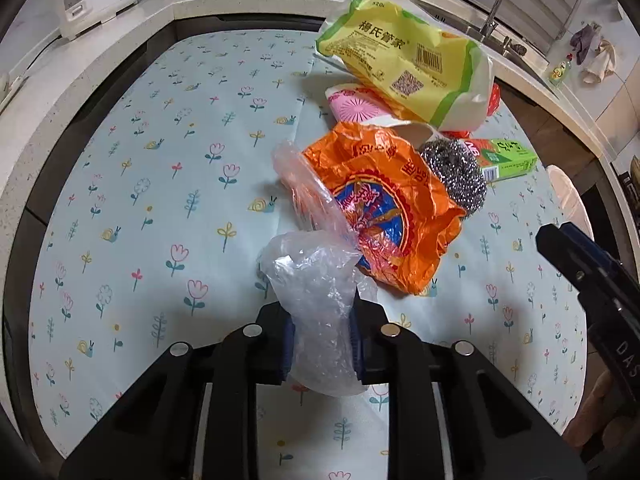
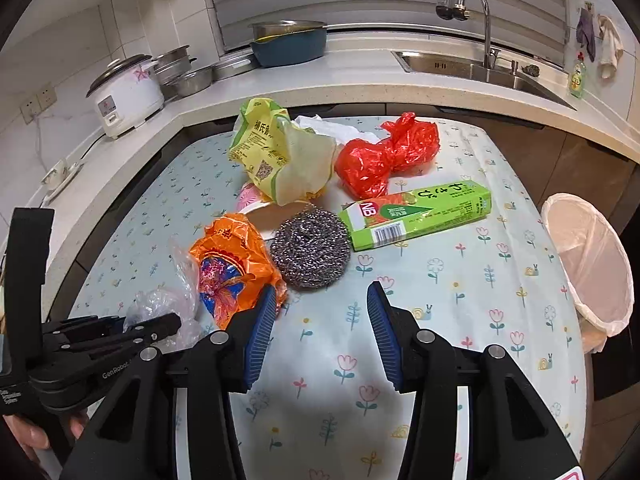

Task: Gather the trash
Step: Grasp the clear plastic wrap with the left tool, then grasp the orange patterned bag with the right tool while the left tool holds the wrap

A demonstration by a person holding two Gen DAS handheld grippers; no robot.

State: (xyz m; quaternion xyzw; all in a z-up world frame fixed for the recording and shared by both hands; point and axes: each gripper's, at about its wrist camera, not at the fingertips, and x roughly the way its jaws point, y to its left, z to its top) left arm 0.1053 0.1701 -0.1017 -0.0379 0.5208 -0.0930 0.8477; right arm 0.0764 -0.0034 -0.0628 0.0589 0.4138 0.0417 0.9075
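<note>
My left gripper (image 1: 322, 320) is shut on a crumpled clear plastic bag (image 1: 320, 280) low over the flowered tablecloth (image 1: 160, 200); its pads squeeze the bag from both sides. Just beyond lies an orange wrapper (image 1: 384, 208), then a steel scourer (image 1: 456, 176), a green box (image 1: 506, 158) and a yellow-green bag (image 1: 404, 60). My right gripper (image 2: 322, 292) stands open with nothing between its fingers, close in front of the scourer (image 2: 310, 252) and beside the orange wrapper (image 2: 228, 272). A red plastic bag (image 2: 384, 156) lies behind the green box (image 2: 420, 214).
A lined trash bin (image 2: 588, 264) stands off the table's right edge. The counter wraps around the back with a rice cooker (image 2: 124, 96), metal bowls (image 2: 192, 80), a blue basin (image 2: 288, 50) and a sink (image 2: 472, 68). A pink patterned item (image 1: 356, 104) lies under the yellow-green bag.
</note>
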